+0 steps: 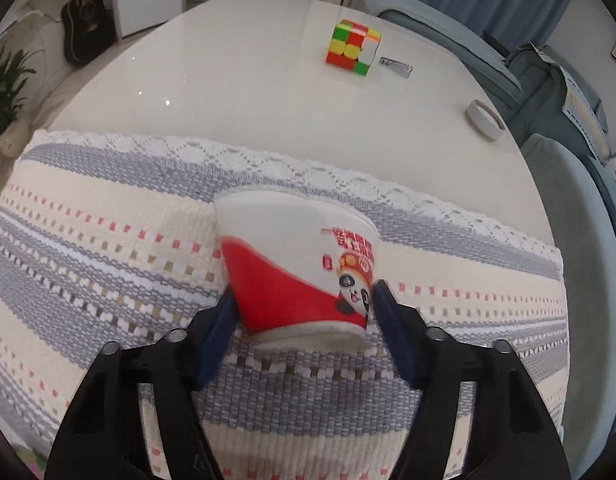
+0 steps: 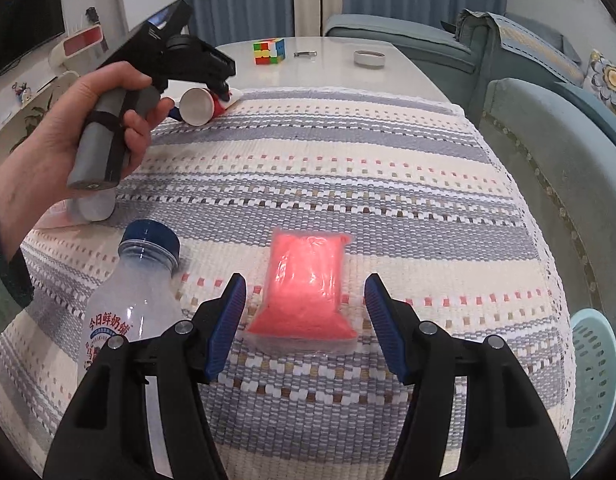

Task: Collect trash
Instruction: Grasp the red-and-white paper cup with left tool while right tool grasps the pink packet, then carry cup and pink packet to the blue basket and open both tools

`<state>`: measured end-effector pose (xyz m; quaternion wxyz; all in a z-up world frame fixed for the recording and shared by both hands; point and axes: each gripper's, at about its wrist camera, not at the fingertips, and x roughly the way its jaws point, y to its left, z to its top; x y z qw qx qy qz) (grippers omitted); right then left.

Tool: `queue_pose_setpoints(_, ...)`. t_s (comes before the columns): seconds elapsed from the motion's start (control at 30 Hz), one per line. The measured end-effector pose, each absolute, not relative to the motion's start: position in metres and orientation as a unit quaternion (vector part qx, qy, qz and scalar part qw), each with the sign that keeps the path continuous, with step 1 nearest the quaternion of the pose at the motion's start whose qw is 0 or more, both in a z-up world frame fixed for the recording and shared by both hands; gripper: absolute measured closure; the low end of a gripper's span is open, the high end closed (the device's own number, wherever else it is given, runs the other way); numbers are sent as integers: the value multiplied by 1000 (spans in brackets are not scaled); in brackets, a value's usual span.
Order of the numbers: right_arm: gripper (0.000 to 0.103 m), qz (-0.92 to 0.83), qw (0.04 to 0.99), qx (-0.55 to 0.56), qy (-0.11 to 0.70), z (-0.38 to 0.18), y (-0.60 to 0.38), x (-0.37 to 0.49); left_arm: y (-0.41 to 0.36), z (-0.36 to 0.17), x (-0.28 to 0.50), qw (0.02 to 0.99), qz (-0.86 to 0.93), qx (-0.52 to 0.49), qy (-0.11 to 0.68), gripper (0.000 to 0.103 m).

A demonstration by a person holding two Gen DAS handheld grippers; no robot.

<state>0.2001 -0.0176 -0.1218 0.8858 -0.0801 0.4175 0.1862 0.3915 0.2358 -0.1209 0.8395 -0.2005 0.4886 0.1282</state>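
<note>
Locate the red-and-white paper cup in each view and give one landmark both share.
Left wrist: paper cup sits low centre, on its side between the left gripper's jaws.
Right wrist: paper cup is upper left, under the left gripper.
Shared landmark: Rubik's cube on the table beyond.

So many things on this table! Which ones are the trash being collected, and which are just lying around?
Trash for the job:
- paper cup, lying on its side between the left gripper fingers
- pink packet, ahead of the open right gripper
- plastic bottle
- likely bin: teal basket

Just lying about:
- puzzle cube
- metal clip
- tape roll
- striped cloth
</note>
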Motion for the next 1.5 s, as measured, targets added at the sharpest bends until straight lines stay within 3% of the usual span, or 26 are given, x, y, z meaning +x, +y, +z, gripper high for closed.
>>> queue_pose_setpoints(0.17,46,186,881,-73,429,-125,-19,204,229,-121,389,851,125,-179,478,41)
queue_pose_setpoints(0.2,59,187,880,-73,431,-126,-18,205,226,-119,385,856,119,-176,472,42)
queue_pose_setpoints(0.3,65,189,884,-79,421,-125,-16,203,215,-111,376,874,96,-171,445,42)
queue_pose_setpoints(0.6,67,174,910,-3,376,-101,-57,188,152,-41,309,916,2,-138,377,42)
queue_pose_setpoints(1.03,67,49,922,126,364,-15,-228,143,8,72,211,933,-145,-92,317,41)
queue_pose_setpoints(1.23,67,-14,904,175,390,-21,-314,118,-78,69,184,915,-213,-70,334,41)
queue_pose_setpoints(1.5,67,-67,871,235,426,-66,-387,98,-175,9,178,882,-257,-30,394,41)
